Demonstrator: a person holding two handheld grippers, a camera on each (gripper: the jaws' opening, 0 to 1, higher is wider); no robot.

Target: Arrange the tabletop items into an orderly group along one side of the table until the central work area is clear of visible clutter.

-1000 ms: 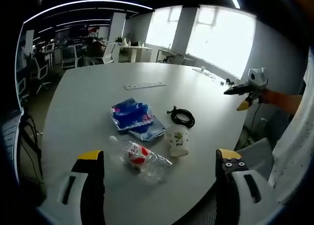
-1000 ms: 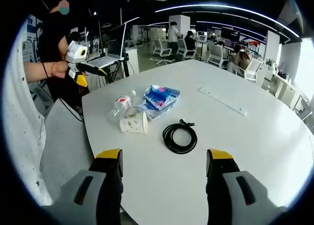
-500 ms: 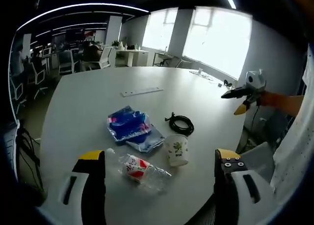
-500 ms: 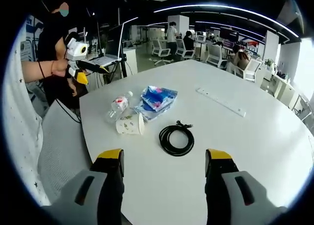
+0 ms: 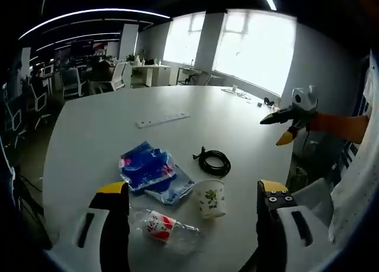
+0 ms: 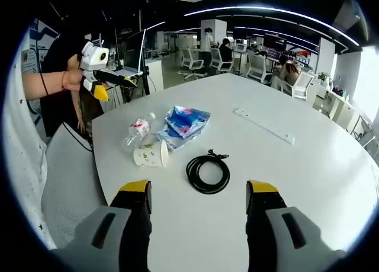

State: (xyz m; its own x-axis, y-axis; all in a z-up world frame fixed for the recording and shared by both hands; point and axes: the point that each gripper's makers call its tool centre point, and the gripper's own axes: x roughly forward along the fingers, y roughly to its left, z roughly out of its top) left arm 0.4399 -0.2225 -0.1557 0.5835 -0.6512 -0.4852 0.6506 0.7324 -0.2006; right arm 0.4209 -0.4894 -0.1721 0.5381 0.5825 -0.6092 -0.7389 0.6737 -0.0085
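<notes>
On the white table (image 5: 118, 112) lie a blue snack bag (image 5: 145, 165), a paper cup (image 5: 211, 198) on its side, a crushed plastic bottle (image 5: 166, 229) with a red label and a coiled black cable (image 5: 214, 162). My left gripper (image 5: 188, 192) is open above the bottle and cup, holding nothing. The right gripper (image 5: 284, 119) enters at the right of that view. In the right gripper view the cable (image 6: 207, 171), cup (image 6: 150, 154), bottle (image 6: 137, 131) and bag (image 6: 185, 121) lie ahead of my open right gripper (image 6: 197, 192). The left gripper (image 6: 98, 76) hangs at the left there.
A long white power strip (image 5: 161, 120) lies farther across the table, also as power strip (image 6: 263, 125). A grey chair (image 6: 71, 183) stands at the table's edge by the person. Office desks and chairs fill the background.
Both cameras have shifted slightly; the items sit lower in the left gripper view and a little left in the right gripper view. Nothing on the table moved.
</notes>
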